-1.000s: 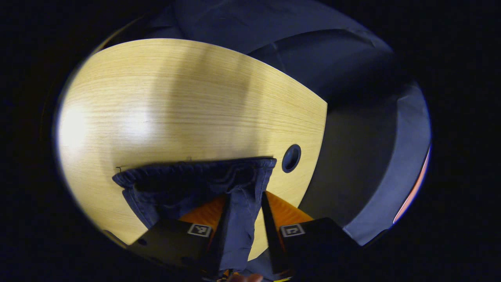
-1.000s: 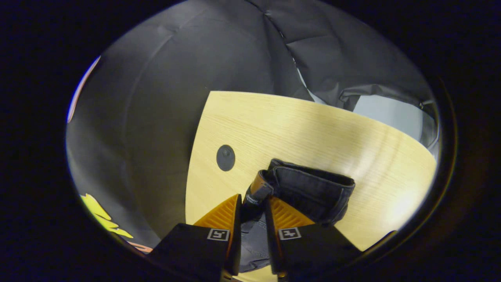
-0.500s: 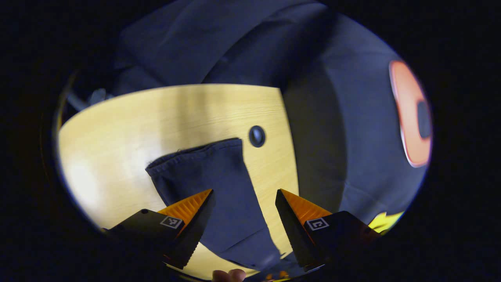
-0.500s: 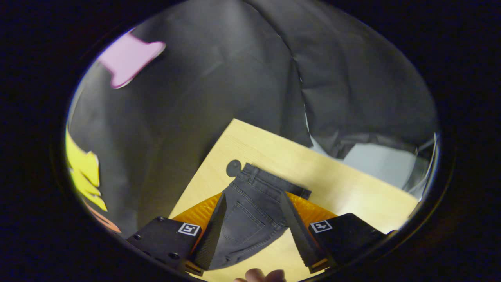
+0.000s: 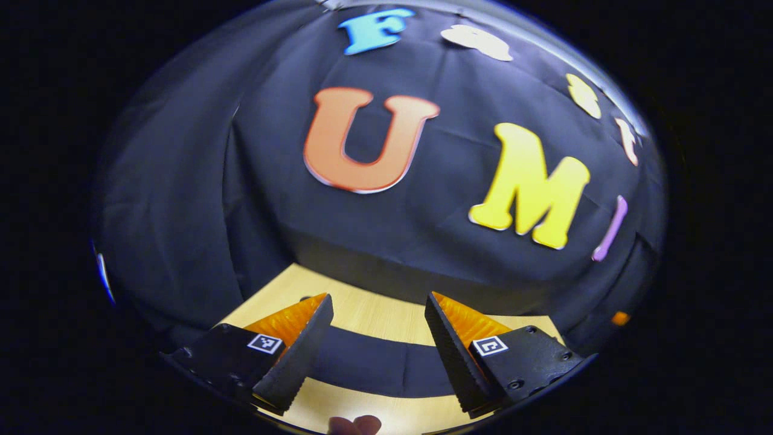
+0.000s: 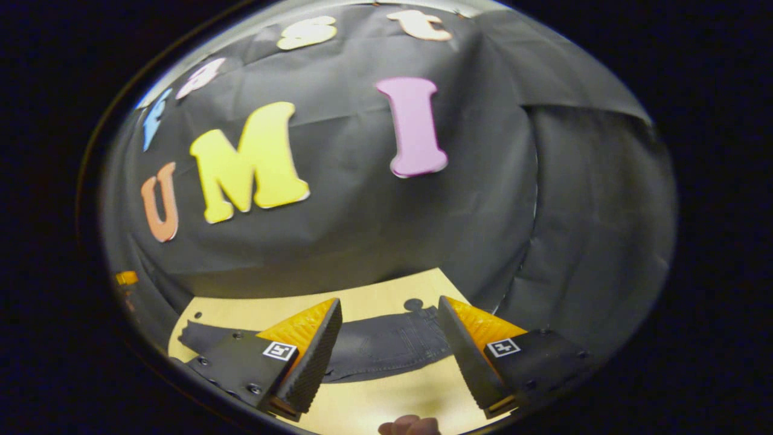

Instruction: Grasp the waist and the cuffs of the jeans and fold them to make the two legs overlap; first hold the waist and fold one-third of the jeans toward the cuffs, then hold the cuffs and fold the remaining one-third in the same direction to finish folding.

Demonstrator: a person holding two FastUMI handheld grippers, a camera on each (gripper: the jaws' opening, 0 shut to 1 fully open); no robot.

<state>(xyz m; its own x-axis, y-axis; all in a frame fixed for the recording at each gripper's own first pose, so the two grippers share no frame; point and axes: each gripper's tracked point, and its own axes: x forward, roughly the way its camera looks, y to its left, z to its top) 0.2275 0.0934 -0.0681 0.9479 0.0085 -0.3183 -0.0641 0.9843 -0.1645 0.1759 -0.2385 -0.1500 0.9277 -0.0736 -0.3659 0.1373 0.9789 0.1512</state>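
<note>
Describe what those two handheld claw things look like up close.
The left gripper and the right gripper look alike: two wedge-shaped fingers with ribbed inner faces, mounted on black blocks with small screws. Each block carries a small square black-and-white marker.

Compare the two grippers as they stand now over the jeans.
The left gripper frames a plain dark band of the jeans between its fingers; the right gripper frames the end with stitched pockets, near the round hole in the table. The left one looks more level at the wall, and the right one shows more tabletop. Both are open, hold nothing, and are raised clear of the flat jeans.
</note>
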